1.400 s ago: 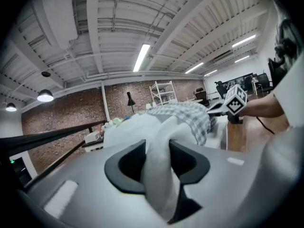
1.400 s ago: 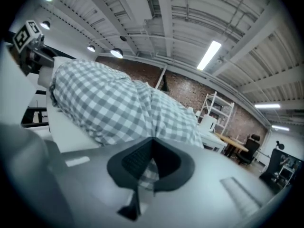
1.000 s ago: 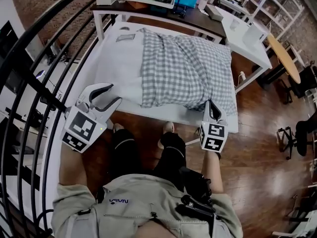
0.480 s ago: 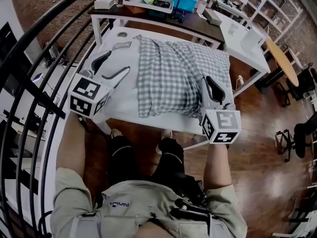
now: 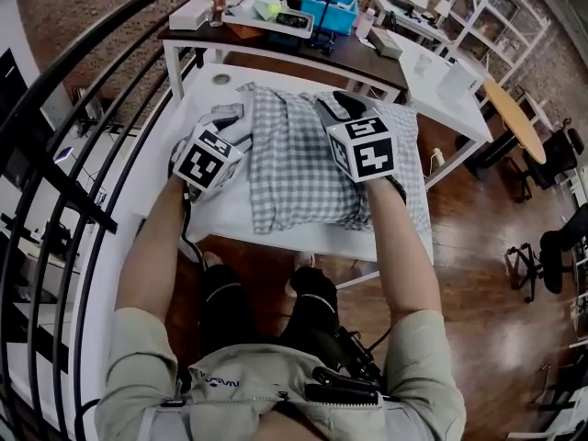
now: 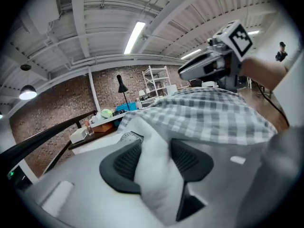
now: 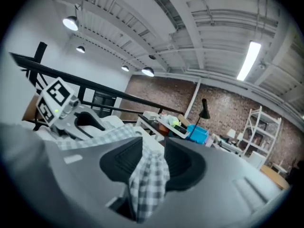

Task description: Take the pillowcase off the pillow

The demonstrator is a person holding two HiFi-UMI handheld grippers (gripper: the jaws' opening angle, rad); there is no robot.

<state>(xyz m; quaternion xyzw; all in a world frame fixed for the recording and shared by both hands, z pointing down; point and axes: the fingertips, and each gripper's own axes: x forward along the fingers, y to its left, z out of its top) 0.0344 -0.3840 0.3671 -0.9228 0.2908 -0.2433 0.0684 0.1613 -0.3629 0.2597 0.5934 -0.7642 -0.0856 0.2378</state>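
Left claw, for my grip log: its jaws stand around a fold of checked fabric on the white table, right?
No: the left gripper view shows the left claw, whose jaws have just been closing, around a fold of the white pillow on the white table; the checked pillowcase lies beyond.

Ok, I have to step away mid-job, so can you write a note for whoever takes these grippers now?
Left gripper: jaws have just been closing and now grip the white pillow end.
Right gripper: case between its jaws, which have just been opening; grip unsure.
Pillow lies on the table, case covering most of it.
Done: nothing off yet.
Left: secure the right grip, then pull the case off while the left holds the pillow.
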